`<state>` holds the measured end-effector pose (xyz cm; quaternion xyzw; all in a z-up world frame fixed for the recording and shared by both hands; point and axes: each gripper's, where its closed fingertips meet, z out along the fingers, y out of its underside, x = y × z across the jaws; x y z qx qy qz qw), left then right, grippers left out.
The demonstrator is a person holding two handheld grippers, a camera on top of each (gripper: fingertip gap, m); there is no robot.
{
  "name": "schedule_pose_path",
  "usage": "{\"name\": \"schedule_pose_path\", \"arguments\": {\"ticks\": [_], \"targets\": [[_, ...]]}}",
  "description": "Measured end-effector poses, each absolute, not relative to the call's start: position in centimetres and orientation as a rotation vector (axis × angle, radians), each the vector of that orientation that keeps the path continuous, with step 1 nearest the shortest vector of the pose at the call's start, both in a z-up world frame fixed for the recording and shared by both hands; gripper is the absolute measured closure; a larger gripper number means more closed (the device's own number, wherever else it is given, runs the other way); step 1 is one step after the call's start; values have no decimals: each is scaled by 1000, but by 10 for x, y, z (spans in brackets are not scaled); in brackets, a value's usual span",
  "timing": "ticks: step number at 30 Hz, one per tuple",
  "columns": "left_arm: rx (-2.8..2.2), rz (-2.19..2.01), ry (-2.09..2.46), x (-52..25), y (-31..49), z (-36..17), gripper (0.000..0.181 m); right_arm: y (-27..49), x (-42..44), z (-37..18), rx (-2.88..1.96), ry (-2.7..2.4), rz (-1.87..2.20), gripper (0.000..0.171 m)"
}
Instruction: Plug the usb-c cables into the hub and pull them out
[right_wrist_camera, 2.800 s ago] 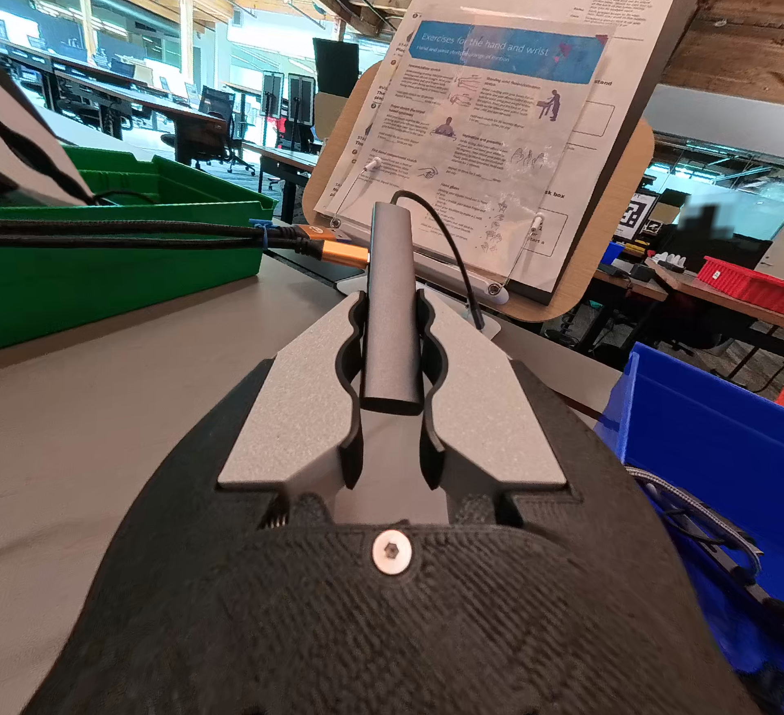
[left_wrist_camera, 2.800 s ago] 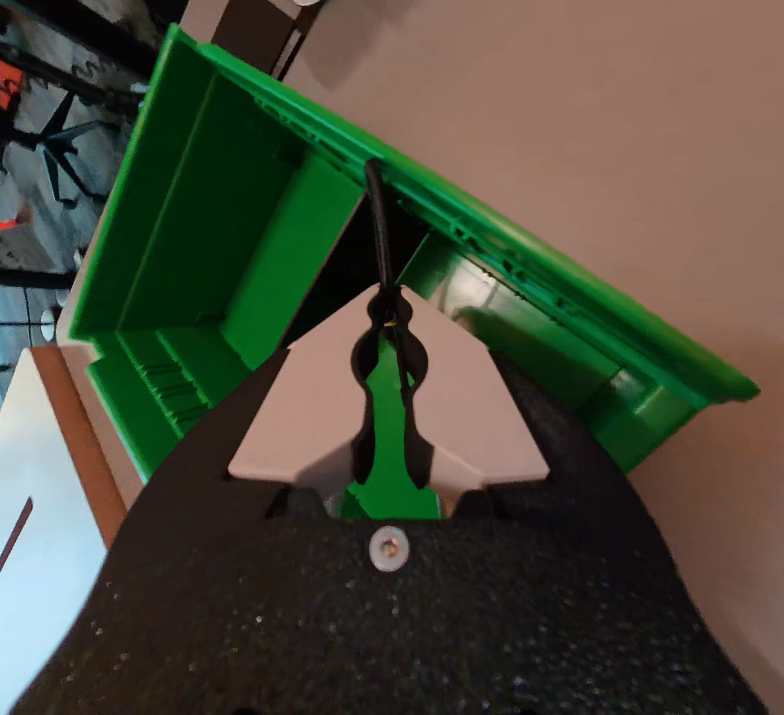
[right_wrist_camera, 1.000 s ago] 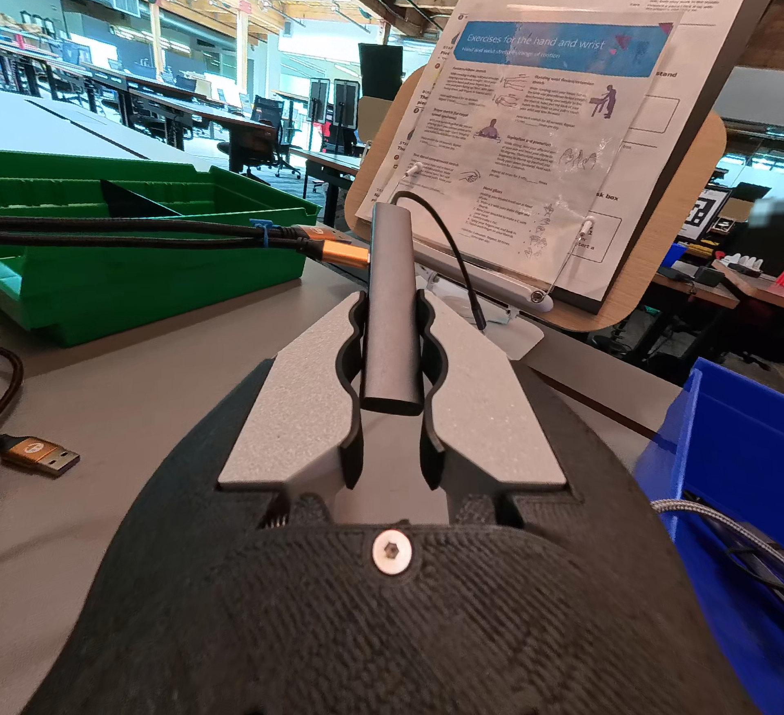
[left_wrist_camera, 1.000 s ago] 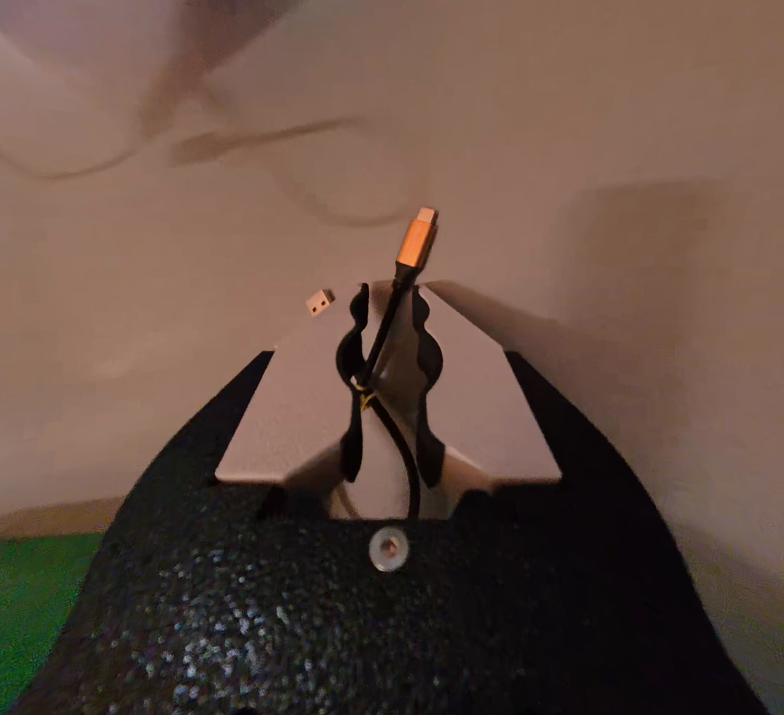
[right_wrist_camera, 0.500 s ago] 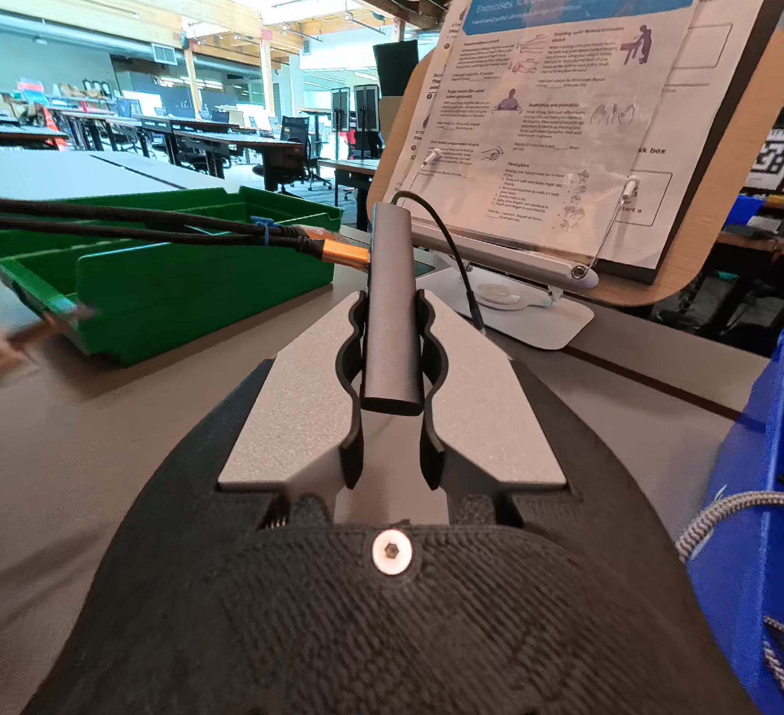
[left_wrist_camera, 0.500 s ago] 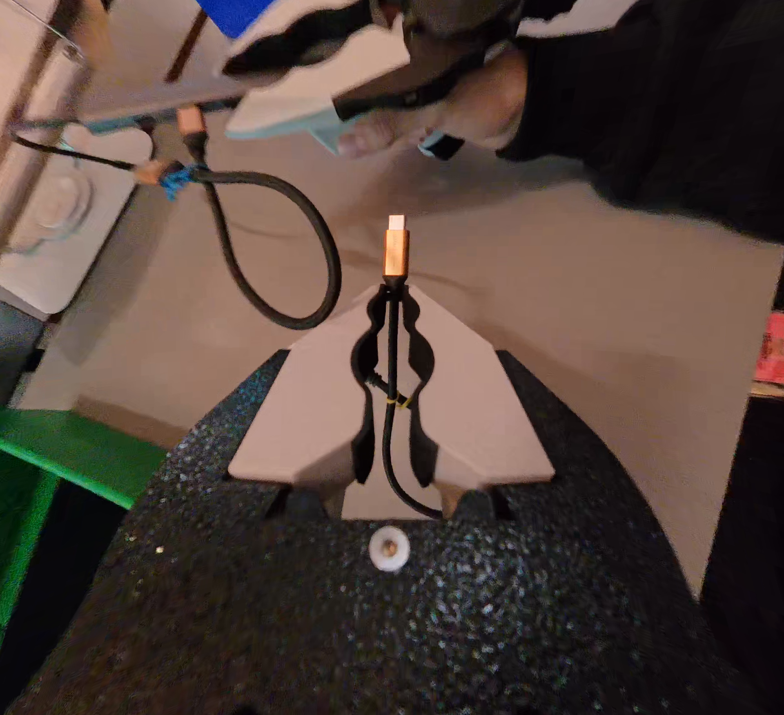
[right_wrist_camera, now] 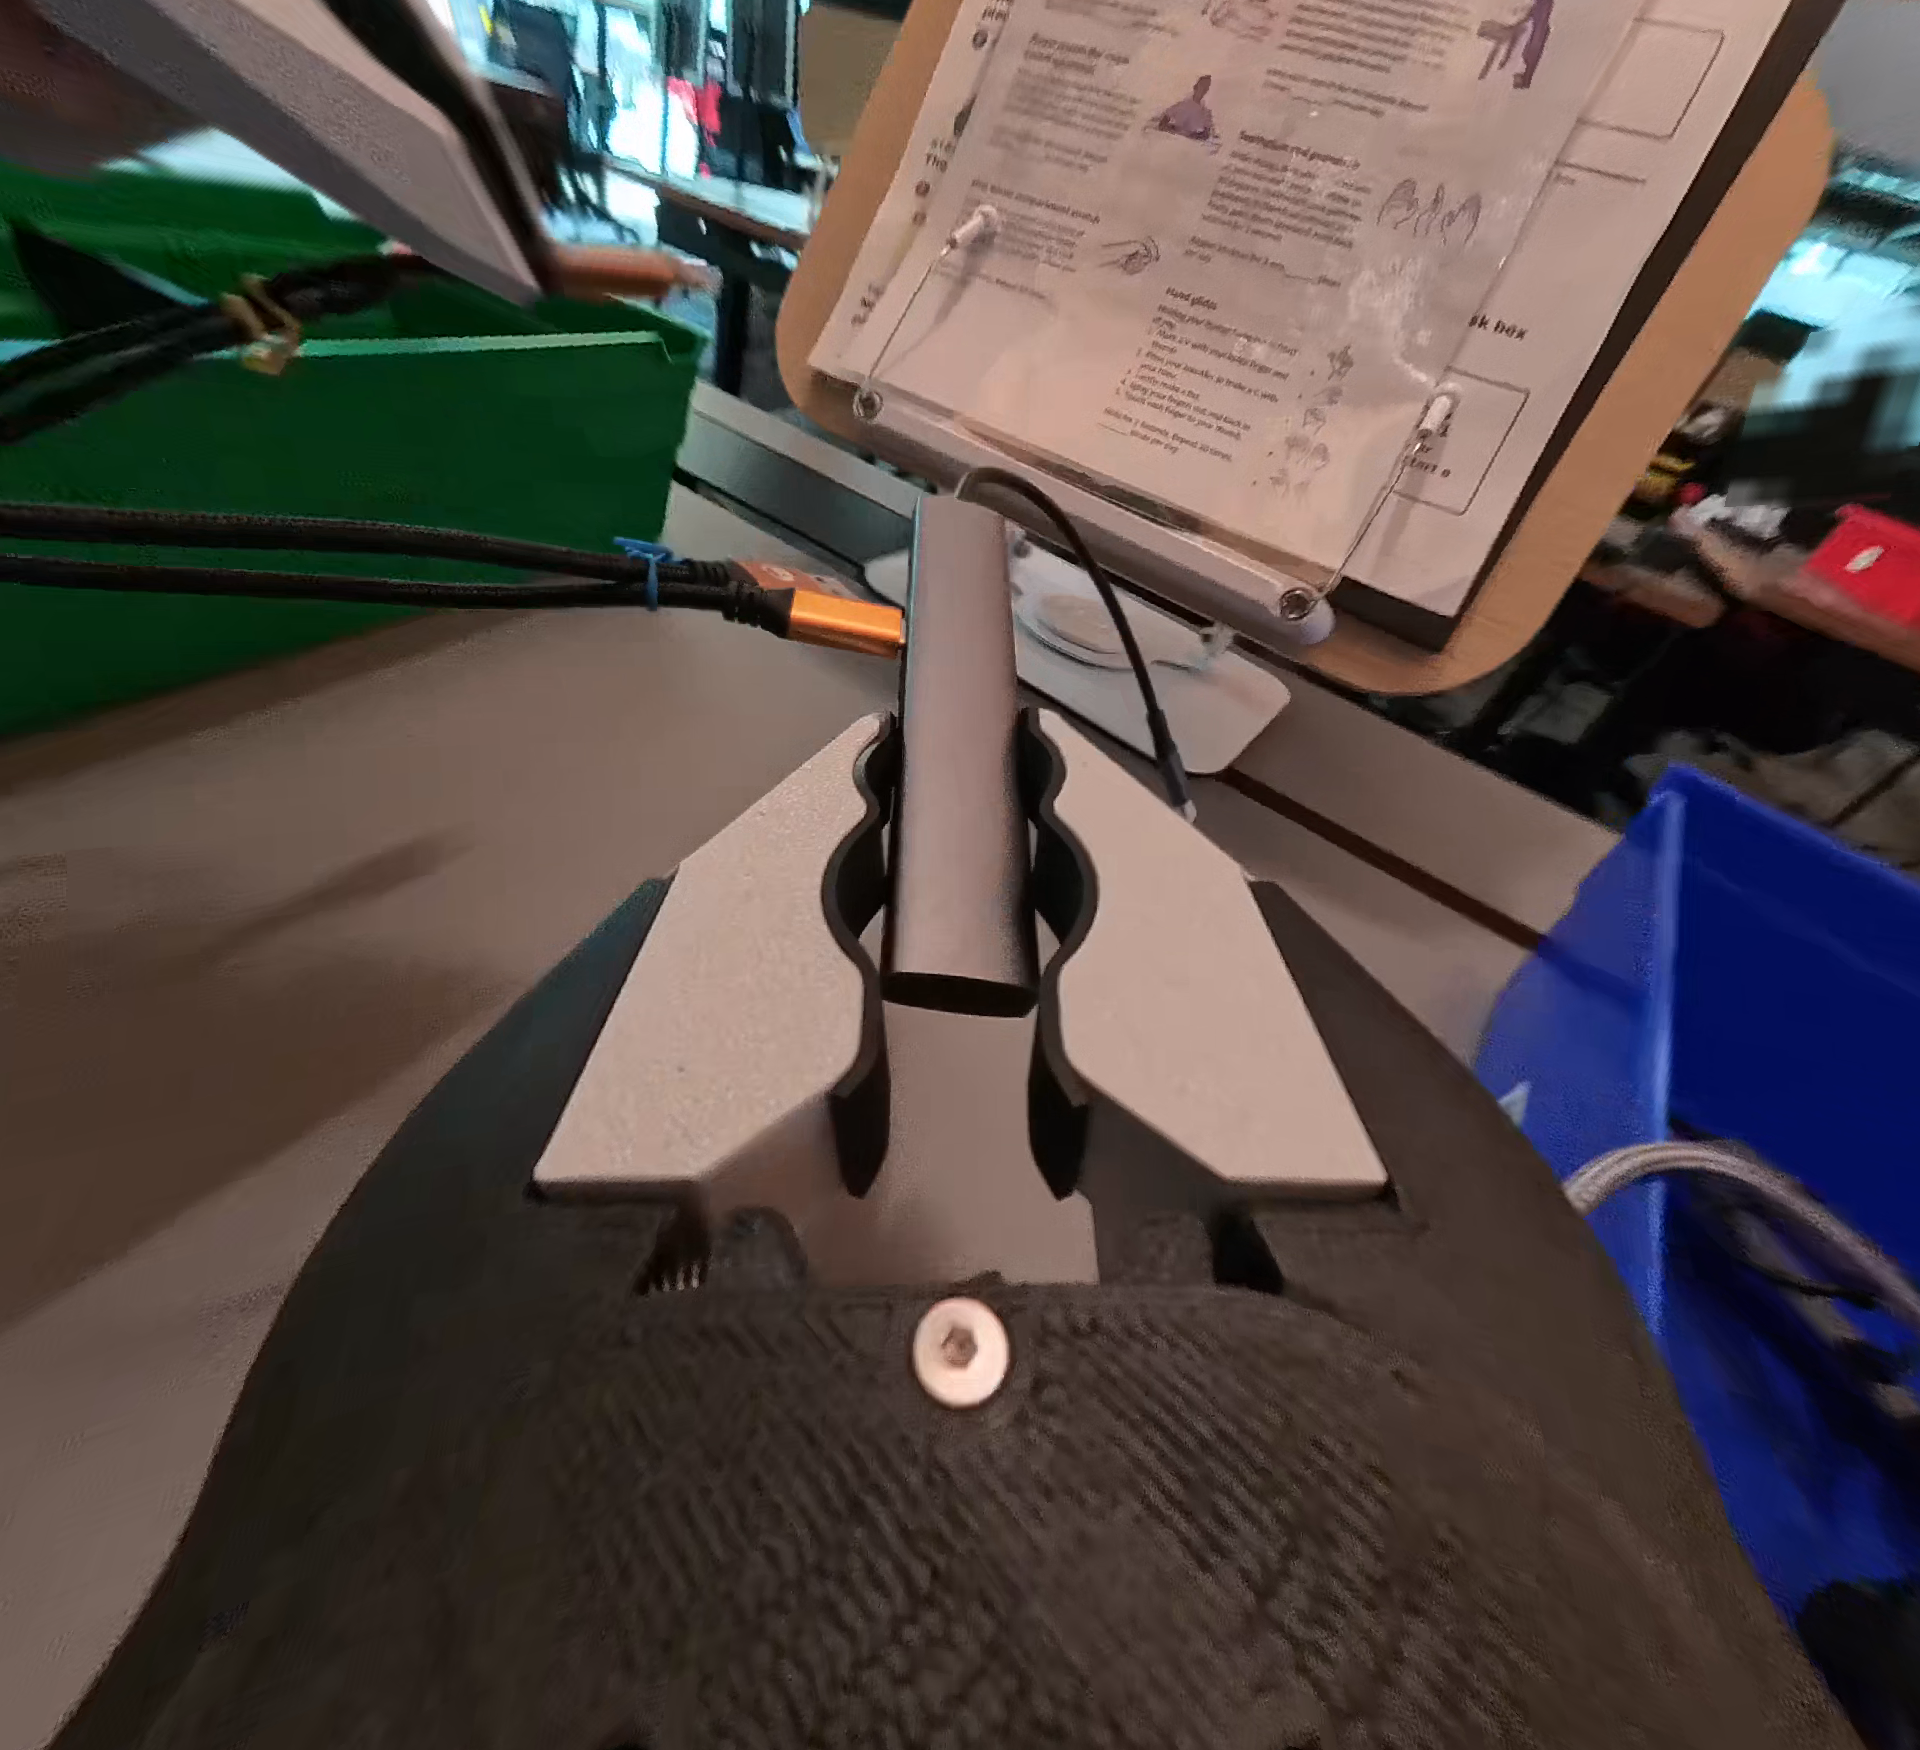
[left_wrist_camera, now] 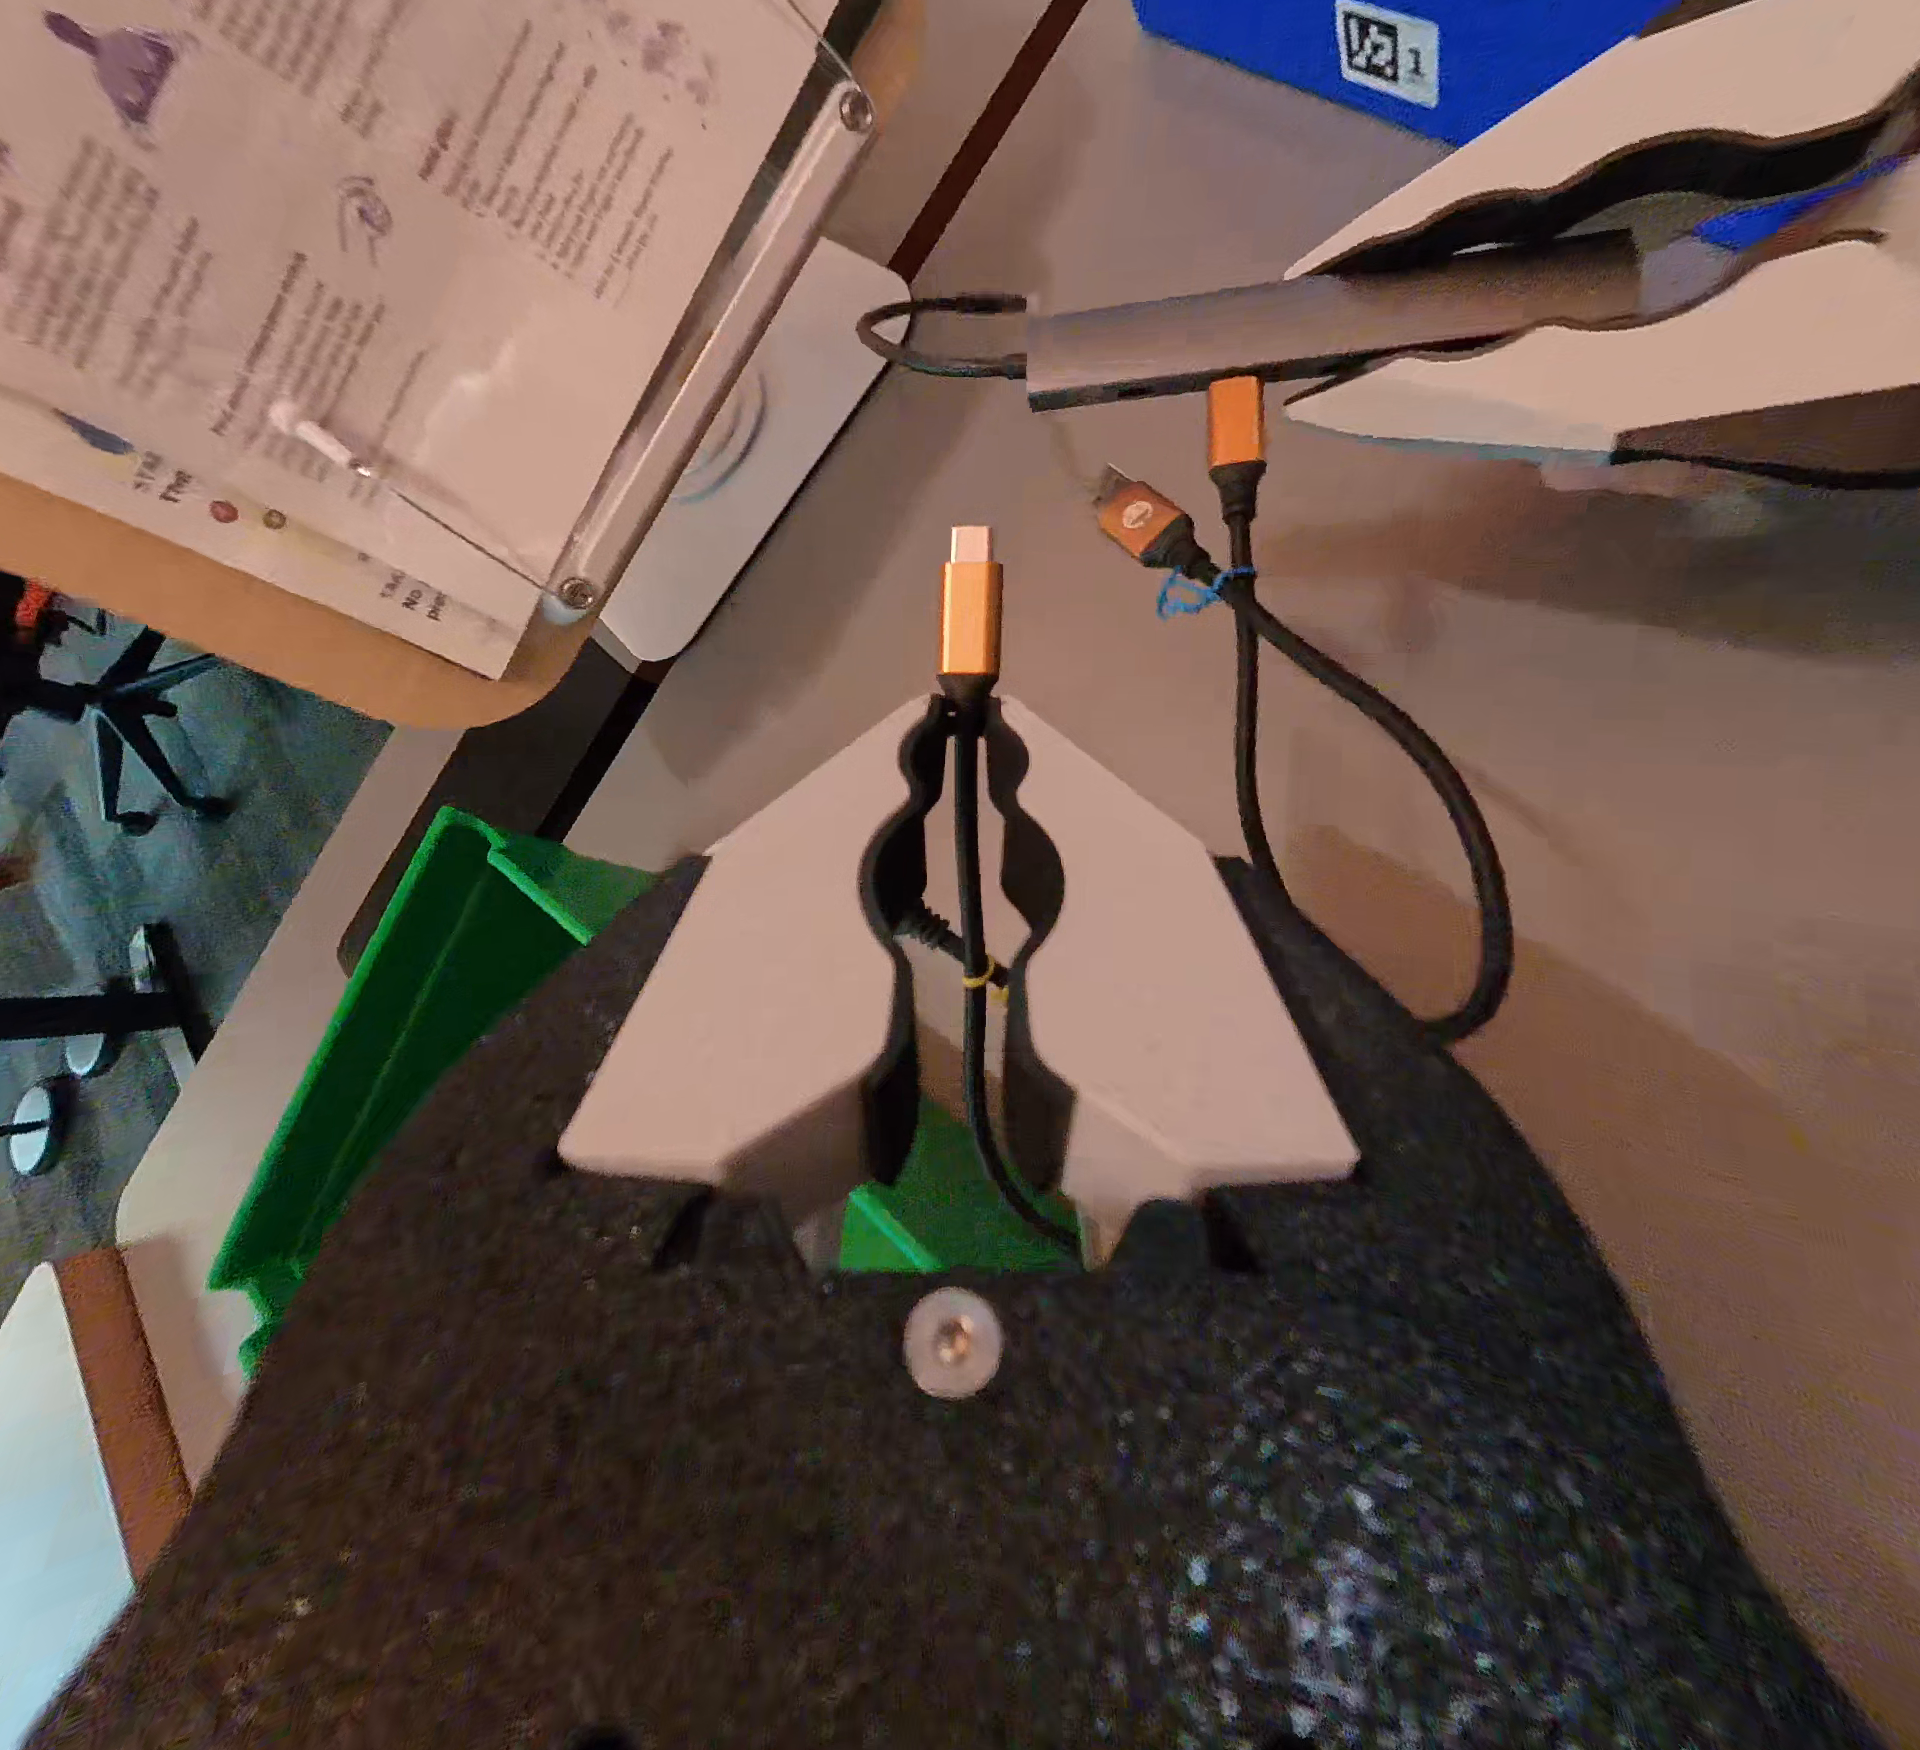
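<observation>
In the left wrist view the left hand-held gripper [left_wrist_camera: 966,724] is clenched on a thin black braided usb-c cable [left_wrist_camera: 968,869] just behind its copper-orange metal plug [left_wrist_camera: 971,614]; the silver tip stands upright past the fingertips, apart from the slim grey aluminium hub [left_wrist_camera: 1278,339] held above the beige desk [left_wrist_camera: 1662,817] by the right hand-held gripper [left_wrist_camera: 1351,329]. Light and floppy, the cable is probably best held close behind the stiff plug shell. A second orange-plugged cable [left_wrist_camera: 1236,433] already sits in the hub's side, beside a free port. In the right wrist view the right hand-held gripper [right_wrist_camera: 958,744] is clamped around the hub [right_wrist_camera: 956,713], which looks rigid, smooth and likely slippery, so a grip across its flat faces suits; the seated cable [right_wrist_camera: 842,625] leaves leftward, before a green plastic bin [right_wrist_camera: 416,422]
</observation>
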<state>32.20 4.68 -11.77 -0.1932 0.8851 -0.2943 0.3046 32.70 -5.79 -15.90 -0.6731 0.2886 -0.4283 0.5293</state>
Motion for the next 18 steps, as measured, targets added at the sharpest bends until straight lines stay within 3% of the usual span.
{"name": "schedule_pose_path", "arguments": {"ticks": [5,18], "targets": [[-469,-685,2442,333,22,-165,176,-48,322,-158,-1706,591,-1172,149],[-460,-694,2436,328,10,-167,176,-45,323,-169,-1733,623,-1138,149]]}}
